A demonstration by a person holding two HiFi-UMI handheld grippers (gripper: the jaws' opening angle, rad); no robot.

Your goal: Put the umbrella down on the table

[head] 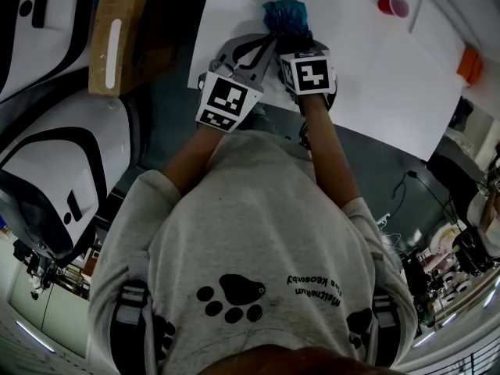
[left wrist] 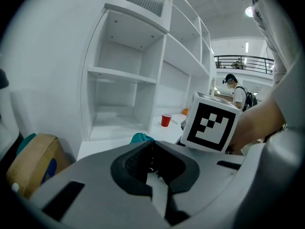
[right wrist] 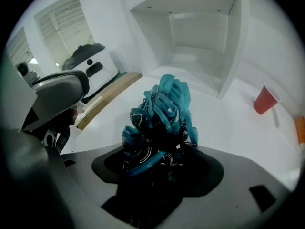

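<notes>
Right gripper (right wrist: 159, 151) jaws pinch umbrella (right wrist: 162, 111) over table (right wrist: 238, 128). Left gripper (left wrist: 152, 162) jaws pressed together, empty. Risk: early release, umbrella rolls off near edge.

The umbrella (right wrist: 162, 113) is crumpled teal cloth, the table (right wrist: 228, 128) smooth matt white, the cup (right wrist: 264, 100) red plastic.

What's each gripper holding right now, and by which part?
The right gripper clamps the folded teal umbrella by the bunched canopy fabric at its near end; no handle shows. The left gripper has its jaws together on nothing.
</notes>
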